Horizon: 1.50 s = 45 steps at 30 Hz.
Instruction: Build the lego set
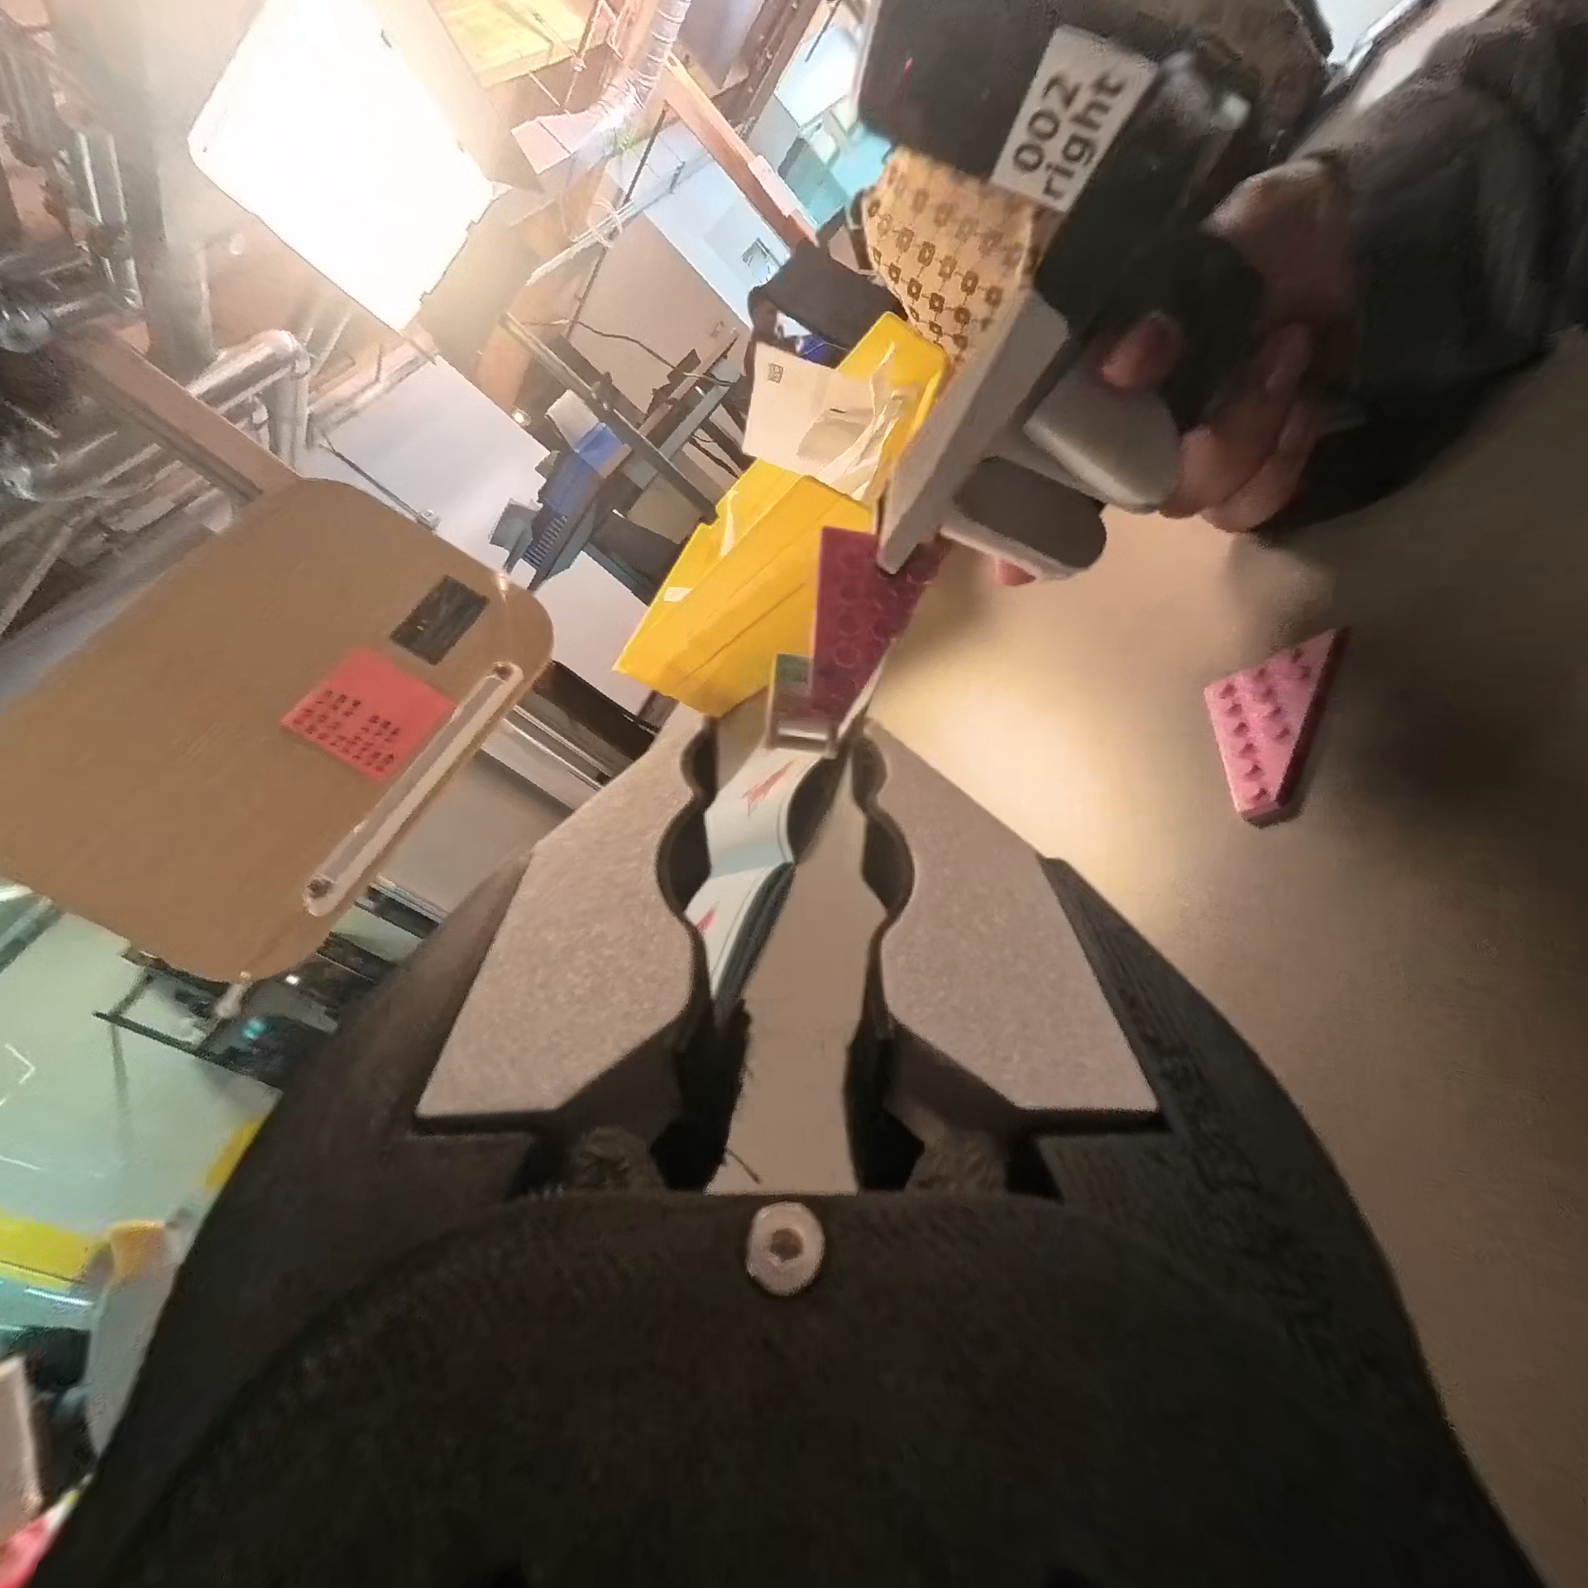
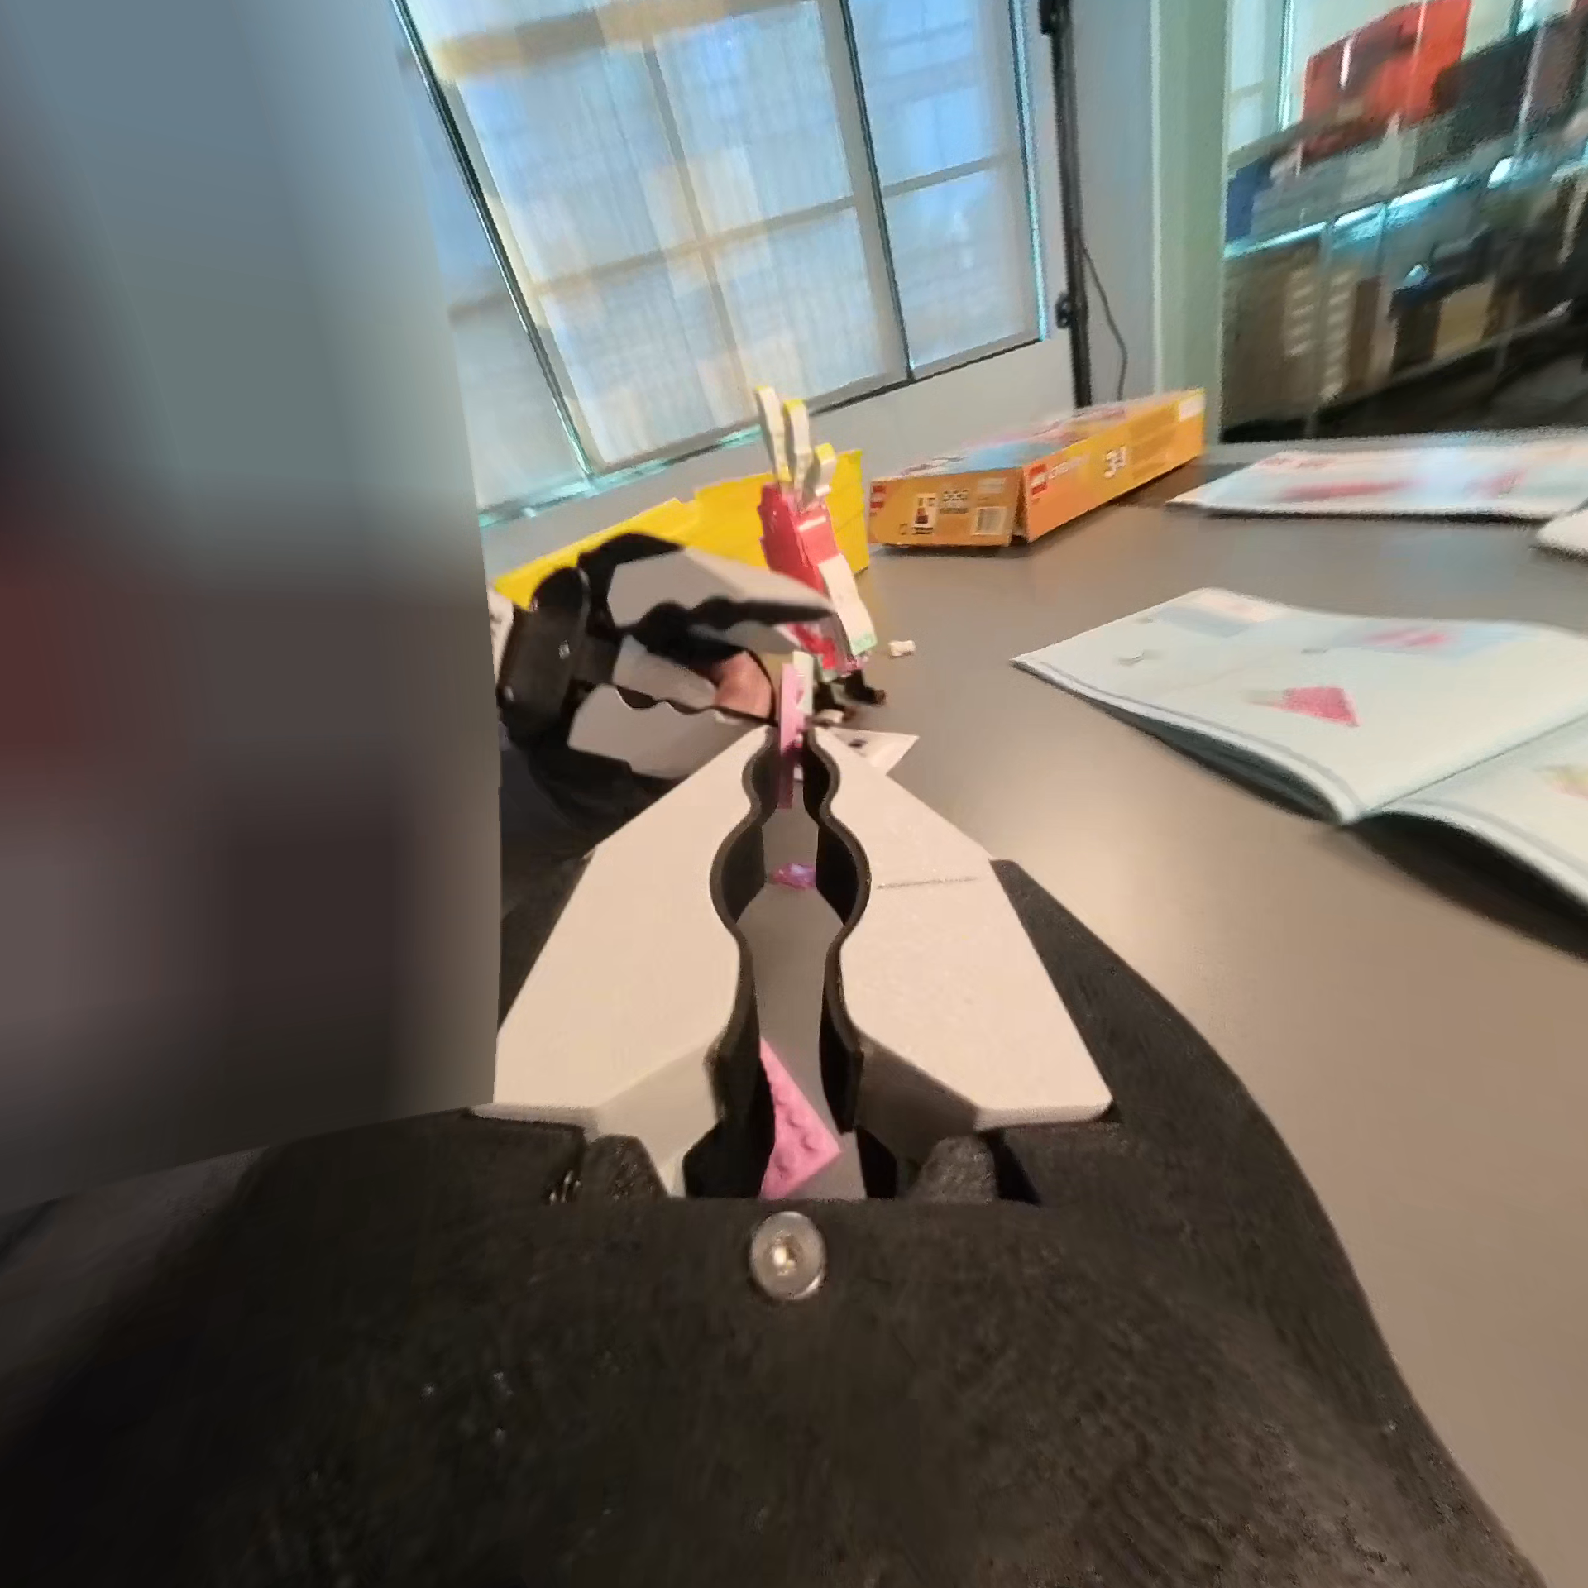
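Left gripper (image 1: pixel 795 739) clamps a red-and-white toy-brick model (image 1: pixel 846 636); right gripper (image 2: pixel 795 756) pinches a thin pink brick plate (image 2: pixel 790 730) (edge-on), over grey desk (image 2: pixel 1117 859), open booklet (image 2: pixel 1340 687) nearby.

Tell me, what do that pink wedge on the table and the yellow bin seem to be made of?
Pink wedge: probably hard moulded plastic, matte, judging by its rows of raised studs. Yellow bin: likely smooth, slightly glossy plastic with crisp moulded edges, though blur leaves it uncertain.

Two close wrist views, shared table (image 2: pixel 1117 773)

two grippers (image 1: pixel 795 730) (image 2: pixel 795 748), two booklets (image 2: pixel 1340 696)
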Each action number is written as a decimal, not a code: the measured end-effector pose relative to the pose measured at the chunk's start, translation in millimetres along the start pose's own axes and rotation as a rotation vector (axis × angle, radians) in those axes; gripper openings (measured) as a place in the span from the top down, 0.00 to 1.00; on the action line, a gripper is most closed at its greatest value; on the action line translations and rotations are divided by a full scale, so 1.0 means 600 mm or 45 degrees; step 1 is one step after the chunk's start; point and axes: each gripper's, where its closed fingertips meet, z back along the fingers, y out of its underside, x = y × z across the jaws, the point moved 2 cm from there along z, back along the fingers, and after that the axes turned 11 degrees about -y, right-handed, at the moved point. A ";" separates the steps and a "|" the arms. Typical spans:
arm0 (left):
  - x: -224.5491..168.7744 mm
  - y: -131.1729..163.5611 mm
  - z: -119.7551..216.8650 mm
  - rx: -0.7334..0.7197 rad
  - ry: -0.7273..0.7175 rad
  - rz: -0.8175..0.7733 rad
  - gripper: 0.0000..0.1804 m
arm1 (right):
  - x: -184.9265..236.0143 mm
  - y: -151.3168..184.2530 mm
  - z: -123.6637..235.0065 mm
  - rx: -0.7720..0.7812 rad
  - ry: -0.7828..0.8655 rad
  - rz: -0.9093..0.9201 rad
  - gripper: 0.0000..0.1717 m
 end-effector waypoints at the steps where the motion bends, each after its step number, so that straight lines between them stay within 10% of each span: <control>1: 0.002 0.001 -0.001 0.015 0.010 0.052 0.80 | 0.002 0.001 -0.001 0.035 0.028 0.075 0.98; 9: -0.003 -0.023 0.016 -0.039 0.393 0.623 0.67 | 0.056 -0.002 -0.018 0.320 0.165 0.899 0.99; 16: -0.010 -0.035 0.038 -0.123 0.480 0.481 0.84 | 0.077 0.014 -0.030 0.688 0.218 1.400 0.98; 26: -0.068 0.017 0.031 0.154 0.605 0.237 0.81 | 0.039 0.092 -0.003 1.123 0.090 1.584 0.98; 35: -0.100 0.007 0.026 0.289 0.893 0.296 0.74 | 0.074 0.077 -0.004 1.123 -0.097 1.717 0.98; 45: -0.115 0.001 0.013 0.487 0.786 0.351 0.97 | -0.001 0.105 0.044 1.347 0.012 1.653 0.96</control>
